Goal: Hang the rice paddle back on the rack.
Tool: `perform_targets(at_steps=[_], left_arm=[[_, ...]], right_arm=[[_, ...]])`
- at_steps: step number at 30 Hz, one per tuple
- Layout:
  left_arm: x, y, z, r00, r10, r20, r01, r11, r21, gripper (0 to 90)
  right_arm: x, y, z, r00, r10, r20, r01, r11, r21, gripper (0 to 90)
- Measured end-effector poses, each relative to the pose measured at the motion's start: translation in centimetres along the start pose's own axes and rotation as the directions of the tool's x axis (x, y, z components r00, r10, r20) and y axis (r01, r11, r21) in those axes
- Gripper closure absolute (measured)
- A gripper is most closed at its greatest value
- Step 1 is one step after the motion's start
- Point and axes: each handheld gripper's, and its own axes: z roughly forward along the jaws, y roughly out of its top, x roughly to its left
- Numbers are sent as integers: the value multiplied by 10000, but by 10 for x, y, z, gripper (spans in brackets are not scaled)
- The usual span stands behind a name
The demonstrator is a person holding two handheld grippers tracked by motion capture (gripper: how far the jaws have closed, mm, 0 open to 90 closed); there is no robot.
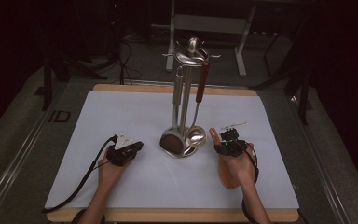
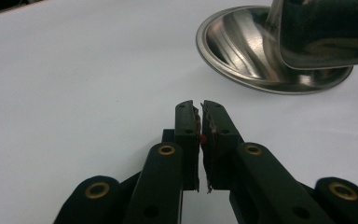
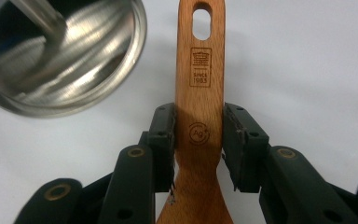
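Wood fills my right-hand feed: the right gripper (image 3: 199, 140) has its jaws clamped on the handle of a wooden spatula (image 3: 199, 93), one jaw pressed against each edge just below the engraved maker's stamp. The handle's slotted hanging hole points away from me, and the blade widens back toward my hand. From the high view I see the same spatula (image 1: 223, 161) lying under my right hand (image 1: 237, 165), its handle tip aimed at the steel utensil stand (image 1: 182, 100) near the middle of the white mat (image 1: 121, 116). A ladle (image 1: 196, 133) hangs from the stand's top, its bowl low by the base. The stand's round base (image 3: 63, 58) sits just beside the spatula handle, not touching it. My left gripper (image 2: 200, 135) rests on the mat left of the stand, jaws pressed almost together with nothing between them, the base (image 2: 270, 56) close ahead to its right.
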Motion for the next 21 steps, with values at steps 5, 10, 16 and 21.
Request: perform_targets(at_steps=[5, 10, 16, 21], left_arm=[[-1, -1, 1, 10000, 34, 17, -34, 10000, 47, 854], [0, -1, 0, 10000, 13, -12, -13, 10000, 46, 854], [-1, -1, 0, 10000, 72, -33, -72, 10000, 64, 855], [-1, -1, -1, 10000, 73, -60, -73, 10000, 24, 855]], right_arm=[[-5, 2, -14, 9995, -61, -316, 32, 9959, -909, 662], [-9, 6, -27, 9986, -390, -370, 317, 9829, -1813, 662], [-9, 13, -43, 9960, -736, -511, 568, 9598, -2749, 662], [-11, 20, -53, 9913, -1051, -788, 705, 9318, -3561, 662]])
